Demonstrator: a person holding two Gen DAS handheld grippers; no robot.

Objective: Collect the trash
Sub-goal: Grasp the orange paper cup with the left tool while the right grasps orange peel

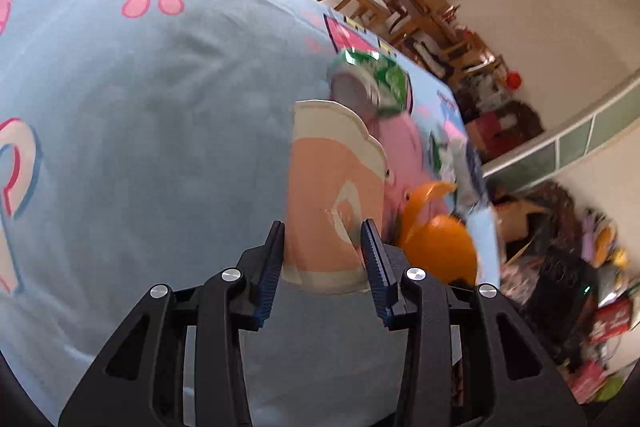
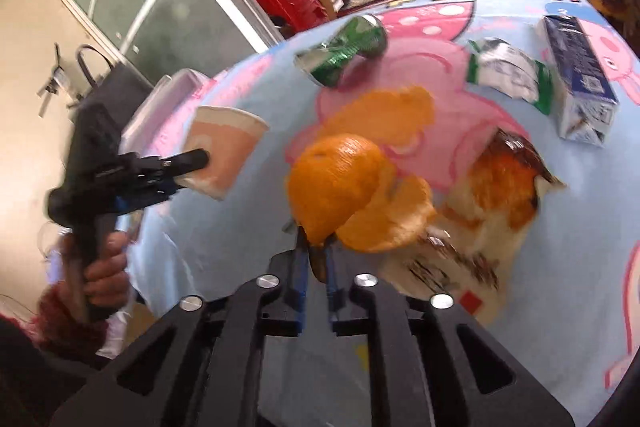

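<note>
Your left gripper (image 1: 323, 241) grips the paper cup (image 1: 328, 187), lifted off the cloth (image 1: 160, 147); your right gripper (image 2: 316, 259) pinches the orange peel (image 2: 336, 179); can (image 2: 348, 47), wrapper (image 2: 508, 75), carton (image 2: 580, 79) and bag (image 2: 500, 179) remain there, uncollected.

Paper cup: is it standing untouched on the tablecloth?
No, the left gripper clamps the paper cup, tilted above the tablecloth.

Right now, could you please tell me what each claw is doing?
Left claw: closed on the paper cup.
Right claw: closed on the orange peel.
</note>
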